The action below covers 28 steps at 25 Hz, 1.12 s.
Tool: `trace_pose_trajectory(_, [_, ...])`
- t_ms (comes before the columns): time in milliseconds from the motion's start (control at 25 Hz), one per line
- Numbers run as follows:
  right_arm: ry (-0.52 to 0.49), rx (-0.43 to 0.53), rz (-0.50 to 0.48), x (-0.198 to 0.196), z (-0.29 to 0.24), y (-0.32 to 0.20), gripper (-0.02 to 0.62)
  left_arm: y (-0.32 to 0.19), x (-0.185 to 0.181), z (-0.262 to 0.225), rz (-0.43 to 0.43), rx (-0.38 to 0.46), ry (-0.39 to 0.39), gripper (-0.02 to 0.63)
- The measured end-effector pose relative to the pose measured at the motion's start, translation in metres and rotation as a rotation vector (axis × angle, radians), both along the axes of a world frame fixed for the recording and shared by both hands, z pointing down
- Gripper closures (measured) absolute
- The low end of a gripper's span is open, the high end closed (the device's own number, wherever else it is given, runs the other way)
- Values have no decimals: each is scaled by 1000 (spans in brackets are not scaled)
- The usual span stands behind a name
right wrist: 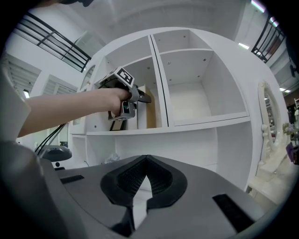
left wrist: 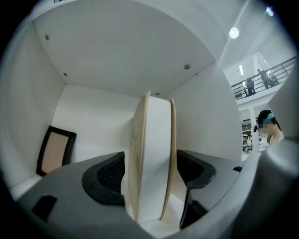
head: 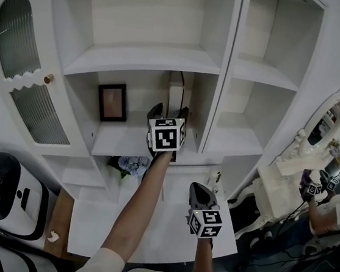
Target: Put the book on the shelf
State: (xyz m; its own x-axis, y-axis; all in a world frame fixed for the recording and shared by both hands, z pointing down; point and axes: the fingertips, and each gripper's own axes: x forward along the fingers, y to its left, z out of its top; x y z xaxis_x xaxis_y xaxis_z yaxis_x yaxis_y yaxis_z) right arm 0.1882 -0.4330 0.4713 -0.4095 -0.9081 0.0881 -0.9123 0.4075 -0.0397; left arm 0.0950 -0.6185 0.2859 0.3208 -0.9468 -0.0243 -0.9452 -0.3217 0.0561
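Observation:
The book [head: 175, 96] stands upright on the cupboard's middle shelf [head: 120, 141], close to the right wall of its compartment. In the left gripper view the book [left wrist: 152, 158] shows white pages between two tan covers. My left gripper [head: 169, 111] reaches into the compartment, its jaws spread wide on either side of the book, with the pads [left wrist: 107, 179] just off the covers. My right gripper [head: 199, 191] hangs lower, in front of the cupboard's counter, shut and empty [right wrist: 145, 175]. From the right gripper view the book [right wrist: 148, 109] stands beyond the left hand.
A black picture frame [head: 112, 102] leans at the back left of the same compartment. Blue flowers [head: 132, 165] lie on the shelf below. A white appliance [head: 3, 195] stands at the left, and a white vanity mirror [head: 325, 120] and a person [head: 332, 214] are at the right.

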Motion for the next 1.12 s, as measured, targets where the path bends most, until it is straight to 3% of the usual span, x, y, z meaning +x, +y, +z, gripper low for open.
trace_pose_trajectory(360, [-10,0,-6,-18,-3,30,571,74,-14,17,32,61,-109,259])
trace_pose_trajectory(680, [-10,-3,2,-27,-1,57,571,161,-55,36,9,126,-124,259])
trace_pose_trajectory(880, [-29,21,31,-30,-6,62,571,212,-66,72,50,77,-113,259])
trace_pose_trajectory(1120, [-39,66,22,-40,-26,67,571,256,-88,97,93,94,-67,259])
